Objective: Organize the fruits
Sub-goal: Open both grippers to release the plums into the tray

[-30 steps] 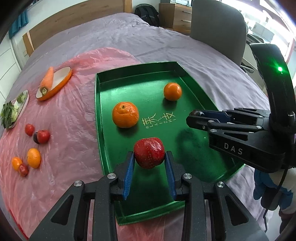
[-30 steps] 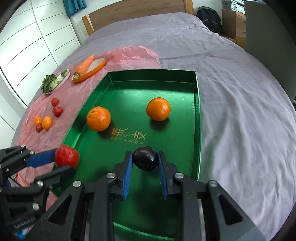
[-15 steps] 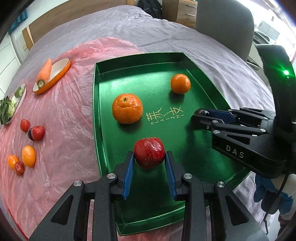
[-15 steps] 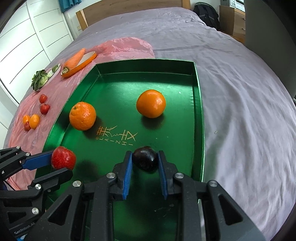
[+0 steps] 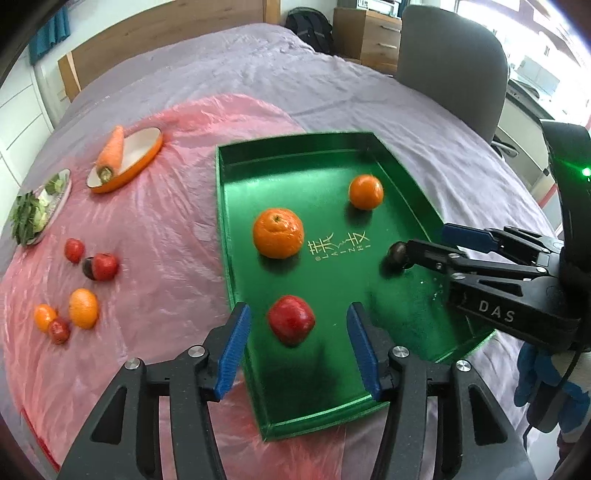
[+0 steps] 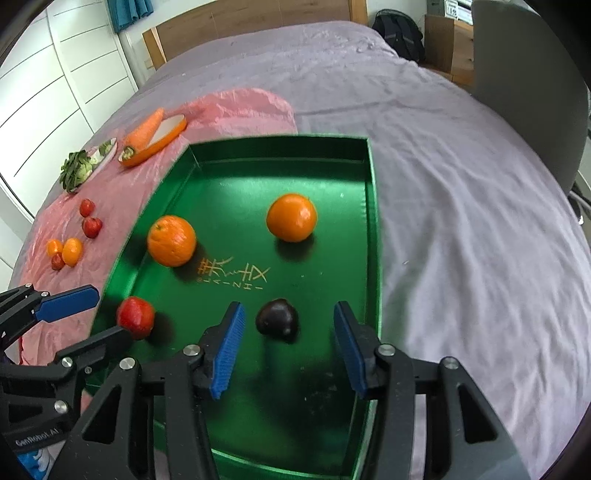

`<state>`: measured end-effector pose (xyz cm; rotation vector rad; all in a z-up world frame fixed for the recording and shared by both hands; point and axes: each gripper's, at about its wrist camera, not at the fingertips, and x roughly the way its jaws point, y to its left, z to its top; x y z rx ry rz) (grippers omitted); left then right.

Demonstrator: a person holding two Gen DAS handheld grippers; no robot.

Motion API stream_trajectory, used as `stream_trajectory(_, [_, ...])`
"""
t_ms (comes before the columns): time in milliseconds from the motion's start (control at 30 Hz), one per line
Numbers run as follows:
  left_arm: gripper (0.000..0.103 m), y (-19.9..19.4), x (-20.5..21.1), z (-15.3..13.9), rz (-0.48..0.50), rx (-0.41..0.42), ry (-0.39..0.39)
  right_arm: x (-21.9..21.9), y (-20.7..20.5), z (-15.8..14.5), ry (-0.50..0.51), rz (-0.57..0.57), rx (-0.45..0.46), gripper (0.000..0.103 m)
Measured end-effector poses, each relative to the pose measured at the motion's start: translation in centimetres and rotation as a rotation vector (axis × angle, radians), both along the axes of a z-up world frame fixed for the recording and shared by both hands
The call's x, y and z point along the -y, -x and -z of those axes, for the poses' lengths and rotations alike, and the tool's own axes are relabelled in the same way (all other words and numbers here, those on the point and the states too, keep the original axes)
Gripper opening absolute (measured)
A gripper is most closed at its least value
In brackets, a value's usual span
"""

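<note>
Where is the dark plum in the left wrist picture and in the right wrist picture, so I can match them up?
Left wrist: dark plum at right of centre, mostly hidden behind the right gripper.
Right wrist: dark plum low centre, lying free between the opening blue pads.
Shared landmark: the gold lettering on the green tray.

Grey chair [image 5: 452, 62], wooden headboard [image 6: 255, 27], perhaps a backpack [image 6: 399, 31] beyond.
</note>
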<state>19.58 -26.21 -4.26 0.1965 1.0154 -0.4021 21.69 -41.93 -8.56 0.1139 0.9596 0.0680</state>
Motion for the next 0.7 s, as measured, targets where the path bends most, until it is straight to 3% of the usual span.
stream_trajectory(233, [0.048,2.2,-3.1,-1.9,-0.038,0.032,0.000,-0.1,2.6,-2.1,0.000,0.025,0.023,0.075])
stream_trajectory(700, [0.049,6.2,-14.2,-2.8,-0.236,0.053,0.023,-3.6,8.2,-6.6,-0.013,0.019,0.097,0.075])
